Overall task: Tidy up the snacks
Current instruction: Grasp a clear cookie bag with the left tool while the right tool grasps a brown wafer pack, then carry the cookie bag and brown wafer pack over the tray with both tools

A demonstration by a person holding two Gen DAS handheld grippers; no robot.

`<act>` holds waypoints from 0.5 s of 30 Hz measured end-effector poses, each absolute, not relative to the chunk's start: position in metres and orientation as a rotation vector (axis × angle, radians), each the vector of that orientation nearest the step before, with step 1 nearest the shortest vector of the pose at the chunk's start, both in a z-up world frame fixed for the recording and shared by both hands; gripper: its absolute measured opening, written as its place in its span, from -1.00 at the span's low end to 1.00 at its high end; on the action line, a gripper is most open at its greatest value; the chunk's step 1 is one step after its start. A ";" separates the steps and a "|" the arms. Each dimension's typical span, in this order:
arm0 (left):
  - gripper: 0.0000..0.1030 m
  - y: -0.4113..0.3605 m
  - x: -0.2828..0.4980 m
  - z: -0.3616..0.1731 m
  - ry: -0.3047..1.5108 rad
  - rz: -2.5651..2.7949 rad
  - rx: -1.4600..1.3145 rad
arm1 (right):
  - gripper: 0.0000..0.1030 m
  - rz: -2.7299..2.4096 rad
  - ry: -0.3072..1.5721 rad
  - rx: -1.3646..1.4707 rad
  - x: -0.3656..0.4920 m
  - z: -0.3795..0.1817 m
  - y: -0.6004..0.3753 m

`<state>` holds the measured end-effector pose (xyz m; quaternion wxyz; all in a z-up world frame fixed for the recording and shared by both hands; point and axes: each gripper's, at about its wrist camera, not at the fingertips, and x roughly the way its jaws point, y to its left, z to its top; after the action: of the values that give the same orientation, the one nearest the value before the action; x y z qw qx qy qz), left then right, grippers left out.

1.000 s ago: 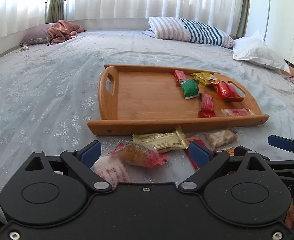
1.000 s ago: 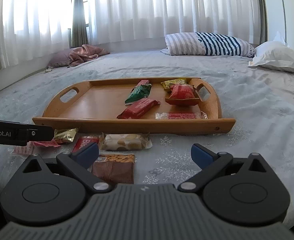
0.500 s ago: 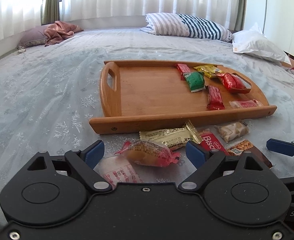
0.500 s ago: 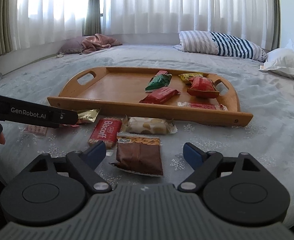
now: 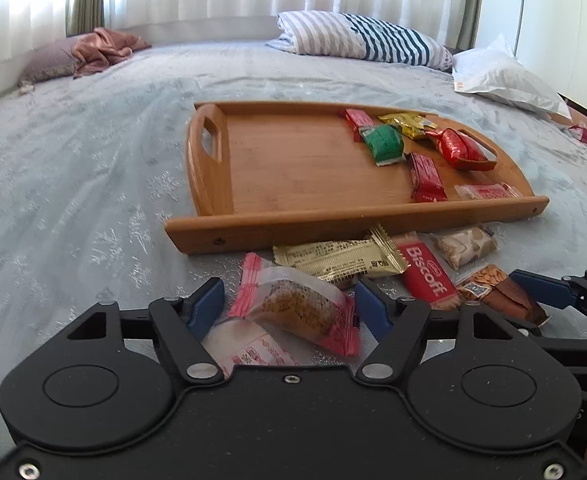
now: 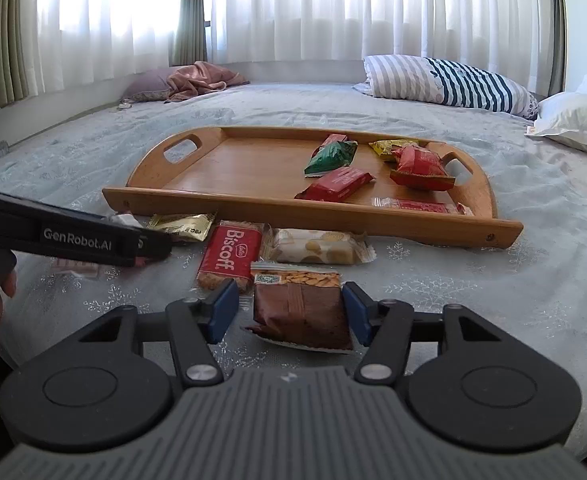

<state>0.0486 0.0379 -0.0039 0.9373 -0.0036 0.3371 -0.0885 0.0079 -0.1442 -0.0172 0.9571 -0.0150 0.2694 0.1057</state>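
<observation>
A wooden tray lies on the bed and holds several wrapped snacks at its right end. More snacks lie on the sheet in front of it. My left gripper is open around a pink-ended cake packet, its pads apart from the wrapper. My right gripper is open around a brown almond packet, with a gap on the left side. A red Biscoff packet, a gold bar and a nougat packet lie between them and the tray.
The bed is covered by a pale blue sheet. A striped pillow, a white pillow and a pink cloth lie at the far side under curtained windows. The left gripper's arm crosses the right wrist view.
Both grippers have moved forward and down onto the loose snacks. Their jaws have narrowed around the cake packet and the almond packet. The snacks have not moved.
</observation>
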 end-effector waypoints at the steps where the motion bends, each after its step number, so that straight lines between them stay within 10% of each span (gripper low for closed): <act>1: 0.28 0.037 0.049 -0.004 0.685 -0.183 -0.004 | 0.16 0.215 0.547 -0.031 0.009 -0.017 -0.144; 5: -0.11 0.035 0.047 0.000 0.686 -0.194 -0.006 | 0.03 0.218 0.548 -0.026 0.009 -0.016 -0.143; 15: -0.28 0.039 0.038 0.017 0.678 -0.213 -0.048 | 0.01 0.197 0.545 -0.008 0.005 -0.008 -0.148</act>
<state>0.0381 0.0386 0.0169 0.9373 -0.0233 0.3318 -0.1042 0.0046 -0.1482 -0.0077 0.9583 -0.0038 0.2687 0.0972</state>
